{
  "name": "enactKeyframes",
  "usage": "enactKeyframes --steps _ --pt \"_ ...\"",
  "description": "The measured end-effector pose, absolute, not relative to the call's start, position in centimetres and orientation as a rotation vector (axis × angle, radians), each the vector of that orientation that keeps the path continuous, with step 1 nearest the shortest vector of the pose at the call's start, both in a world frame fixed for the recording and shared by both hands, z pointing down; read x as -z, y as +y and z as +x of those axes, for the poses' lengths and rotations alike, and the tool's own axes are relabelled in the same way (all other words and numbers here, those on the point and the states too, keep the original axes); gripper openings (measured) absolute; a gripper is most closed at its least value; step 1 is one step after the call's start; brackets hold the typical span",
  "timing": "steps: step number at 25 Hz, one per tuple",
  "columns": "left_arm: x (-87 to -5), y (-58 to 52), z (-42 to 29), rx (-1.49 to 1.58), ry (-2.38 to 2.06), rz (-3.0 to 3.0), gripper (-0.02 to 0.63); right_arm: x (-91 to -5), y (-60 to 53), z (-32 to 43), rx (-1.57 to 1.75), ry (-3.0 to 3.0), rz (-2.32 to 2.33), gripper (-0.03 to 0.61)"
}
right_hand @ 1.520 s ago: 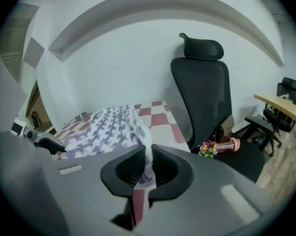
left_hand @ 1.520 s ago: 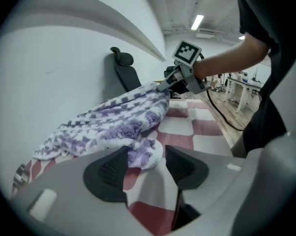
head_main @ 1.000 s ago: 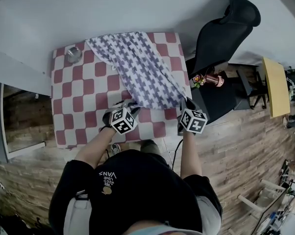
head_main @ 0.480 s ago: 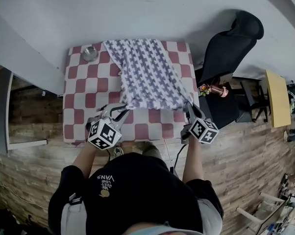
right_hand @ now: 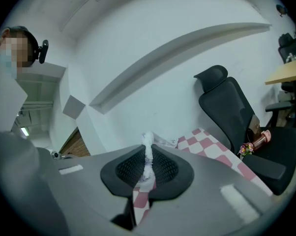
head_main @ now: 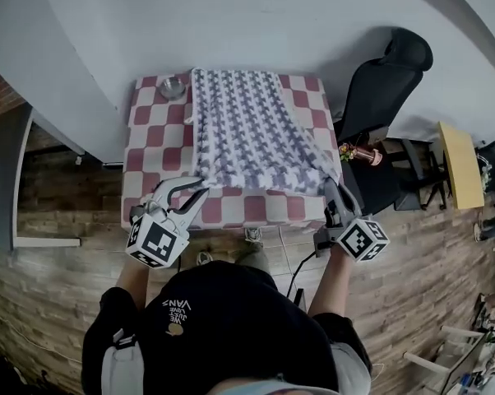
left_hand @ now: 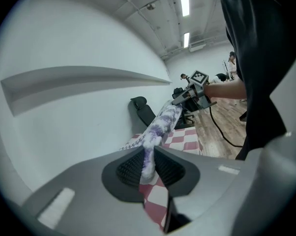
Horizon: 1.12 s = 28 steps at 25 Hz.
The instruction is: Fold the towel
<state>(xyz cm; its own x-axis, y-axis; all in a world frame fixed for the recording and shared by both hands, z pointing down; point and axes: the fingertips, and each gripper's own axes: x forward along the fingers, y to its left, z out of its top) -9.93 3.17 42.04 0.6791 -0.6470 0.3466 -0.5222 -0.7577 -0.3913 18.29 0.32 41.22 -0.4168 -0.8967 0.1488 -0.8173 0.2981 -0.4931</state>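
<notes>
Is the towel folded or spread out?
Spread out: the towel stretches unfolded across the table, left gripper and right gripper pinching its near corners.

Black printed T-shirt (head_main: 231,327); grey left gripper (head_main: 196,189) and right gripper (head_main: 329,185) bear marker cubes (head_main: 157,241).

Your towel (head_main: 256,130) is white with a purple, houndstooth-like pattern. The table (head_main: 153,151) under it is checked red and white. The bowl (head_main: 173,87) at its far left corner is silver, and the office chair (head_main: 379,89) beyond its right edge is black.

The left gripper (head_main: 200,186), jaws just closing on the towel (head_main: 249,130), and right gripper (head_main: 330,185) have drawn apart, spreading it wider.
</notes>
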Motion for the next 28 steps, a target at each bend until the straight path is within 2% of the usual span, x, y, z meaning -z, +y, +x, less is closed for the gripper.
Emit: enactKeyframes --steps 7,15,22,28 --pt "-41.8 9.3 -12.8 0.676 0.774 -2.707 0.060 -39.9 8.1 15.5 0.703 2.395 -1.587 0.028" --pt "-42.7 14.4 -13.8 0.678 0.530 -2.912 0.060 -39.6 14.1 14.4 0.782 2.411 -1.526 0.028" --pt "-44.5 13.5 -14.0 0.688 0.631 -2.985 0.058 -40.8 11.8 14.2 0.862 2.430 -1.480 0.028" --pt "-45.5 6.7 -13.8 0.612 0.825 -3.050 0.060 -42.0 4.0 15.0 0.908 2.453 -1.430 0.028"
